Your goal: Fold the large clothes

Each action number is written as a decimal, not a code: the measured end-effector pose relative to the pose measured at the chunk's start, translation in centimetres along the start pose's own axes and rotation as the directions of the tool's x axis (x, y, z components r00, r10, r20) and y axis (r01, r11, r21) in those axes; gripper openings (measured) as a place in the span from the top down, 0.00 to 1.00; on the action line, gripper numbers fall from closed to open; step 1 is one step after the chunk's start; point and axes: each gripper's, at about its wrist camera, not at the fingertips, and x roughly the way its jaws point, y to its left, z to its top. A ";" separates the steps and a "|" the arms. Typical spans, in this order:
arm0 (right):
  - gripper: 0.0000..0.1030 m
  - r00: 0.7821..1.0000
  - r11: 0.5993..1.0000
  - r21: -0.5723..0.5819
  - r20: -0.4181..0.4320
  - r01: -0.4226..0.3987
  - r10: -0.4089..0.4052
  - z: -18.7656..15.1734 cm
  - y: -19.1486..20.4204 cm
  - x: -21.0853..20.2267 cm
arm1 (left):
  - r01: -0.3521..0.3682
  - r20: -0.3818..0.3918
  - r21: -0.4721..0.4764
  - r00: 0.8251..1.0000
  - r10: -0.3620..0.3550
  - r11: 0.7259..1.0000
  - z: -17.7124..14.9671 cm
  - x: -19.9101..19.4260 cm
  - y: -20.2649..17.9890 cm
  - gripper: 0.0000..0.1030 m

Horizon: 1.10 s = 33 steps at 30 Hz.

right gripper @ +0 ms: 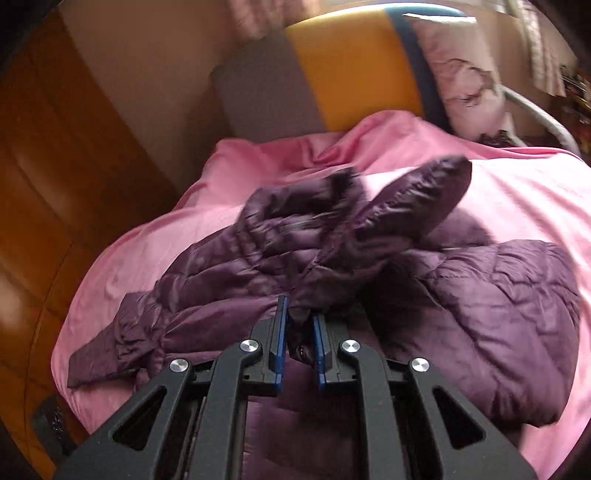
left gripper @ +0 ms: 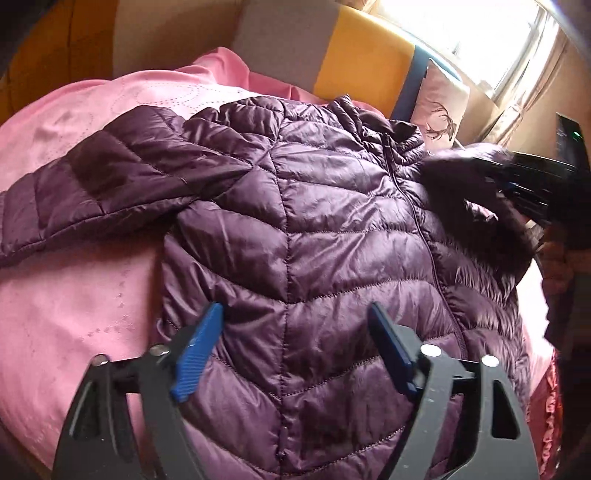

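Note:
A purple quilted puffer jacket (left gripper: pixel 332 221) lies front up and zipped on a pink bedspread (left gripper: pixel 66 314). One sleeve (left gripper: pixel 92 192) stretches out to the left. My left gripper (left gripper: pixel 295 310) hovers open over the jacket's lower body, its blue pads (left gripper: pixel 199 350) wide apart with nothing pinched between them. My right gripper (right gripper: pixel 299 314) is shut on a bunch of the jacket's fabric (right gripper: pixel 306 295), and the other sleeve (right gripper: pixel 413 199) is lifted and blurred above the jacket body (right gripper: pixel 498 314). In the left wrist view the right gripper (left gripper: pixel 532 184) appears blurred at the right edge, carrying that sleeve (left gripper: pixel 454 162).
A headboard with grey, yellow (left gripper: pixel 362 62) and blue panels stands behind the bed. A pink pillow with a deer print (left gripper: pixel 439 114) leans beside it, below a bright window (left gripper: pixel 480 33). Wooden furniture (right gripper: pixel 48 184) runs along the left side. The bedspread lies bunched near the headboard (right gripper: pixel 295 151).

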 end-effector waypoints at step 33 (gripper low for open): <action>0.06 0.954 0.833 0.468 0.193 -0.294 0.228 -10.6 -13.8 -6.3 | 0.176 -0.003 -0.140 0.984 -0.178 0.974 13.5 7.9 -2.9 0.92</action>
